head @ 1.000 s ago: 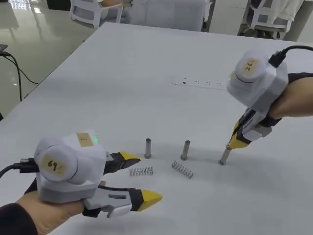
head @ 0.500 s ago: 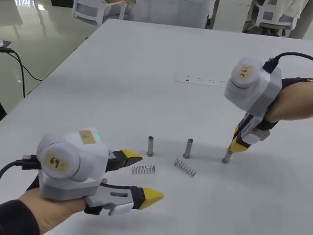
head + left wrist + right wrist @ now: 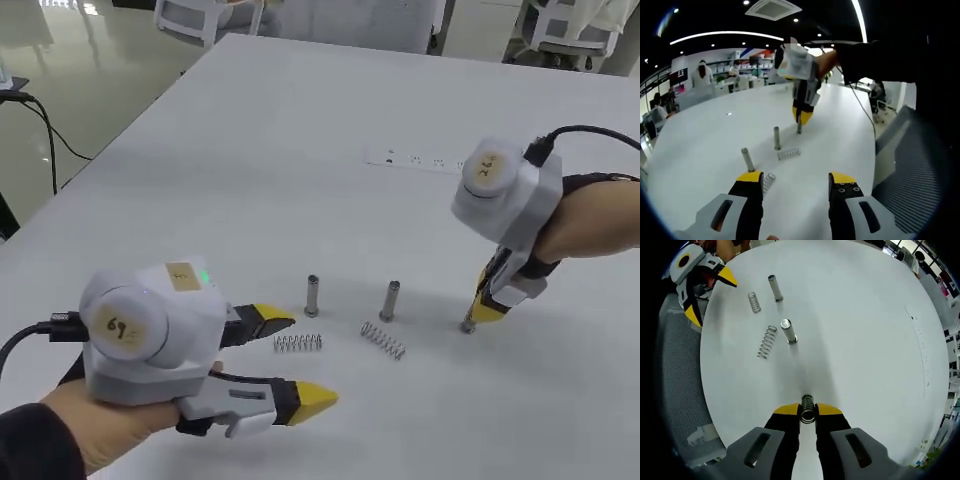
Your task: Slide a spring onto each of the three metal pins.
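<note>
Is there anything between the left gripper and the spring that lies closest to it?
Nothing visible. The left gripper, jaws open, faces the nearest spring across bare table. The nearest pin stands beyond that spring, not in between.

Left gripper (image 3: 300, 358): I hold it low and level, yellow-tipped jaws wide apart.
Right gripper (image 3: 488, 311): I point it steeply down, jaws pinched on a spring (image 3: 808, 406).
Left hand (image 3: 110, 440): cupped under the gripper body.
</note>
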Action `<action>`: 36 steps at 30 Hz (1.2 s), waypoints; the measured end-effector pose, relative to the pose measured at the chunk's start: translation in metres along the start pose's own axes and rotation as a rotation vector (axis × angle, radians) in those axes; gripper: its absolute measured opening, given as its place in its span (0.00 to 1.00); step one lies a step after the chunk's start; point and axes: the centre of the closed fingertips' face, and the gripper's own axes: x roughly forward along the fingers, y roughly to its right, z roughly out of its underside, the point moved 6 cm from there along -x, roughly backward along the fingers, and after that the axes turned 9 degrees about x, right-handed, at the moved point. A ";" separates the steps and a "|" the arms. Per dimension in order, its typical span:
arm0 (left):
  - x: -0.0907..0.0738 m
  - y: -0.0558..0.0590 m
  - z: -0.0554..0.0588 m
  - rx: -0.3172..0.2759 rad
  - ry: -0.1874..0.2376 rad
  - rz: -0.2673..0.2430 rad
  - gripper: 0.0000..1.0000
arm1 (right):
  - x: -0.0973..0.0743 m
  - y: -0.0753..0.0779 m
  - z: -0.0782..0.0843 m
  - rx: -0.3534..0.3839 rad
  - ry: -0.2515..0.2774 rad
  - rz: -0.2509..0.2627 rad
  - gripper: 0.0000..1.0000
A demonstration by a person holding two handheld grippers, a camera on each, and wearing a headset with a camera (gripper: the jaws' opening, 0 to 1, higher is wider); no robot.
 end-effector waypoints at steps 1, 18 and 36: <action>0.000 0.000 0.000 0.000 0.000 -0.001 0.47 | 0.001 0.000 0.000 0.000 -0.001 0.000 0.08; 0.000 0.000 0.000 0.003 -0.004 -0.001 0.46 | 0.010 -0.002 0.004 0.002 -0.012 -0.003 0.09; 0.000 0.001 0.001 0.008 -0.011 0.003 0.46 | -0.001 0.001 0.000 -0.028 0.035 0.043 0.17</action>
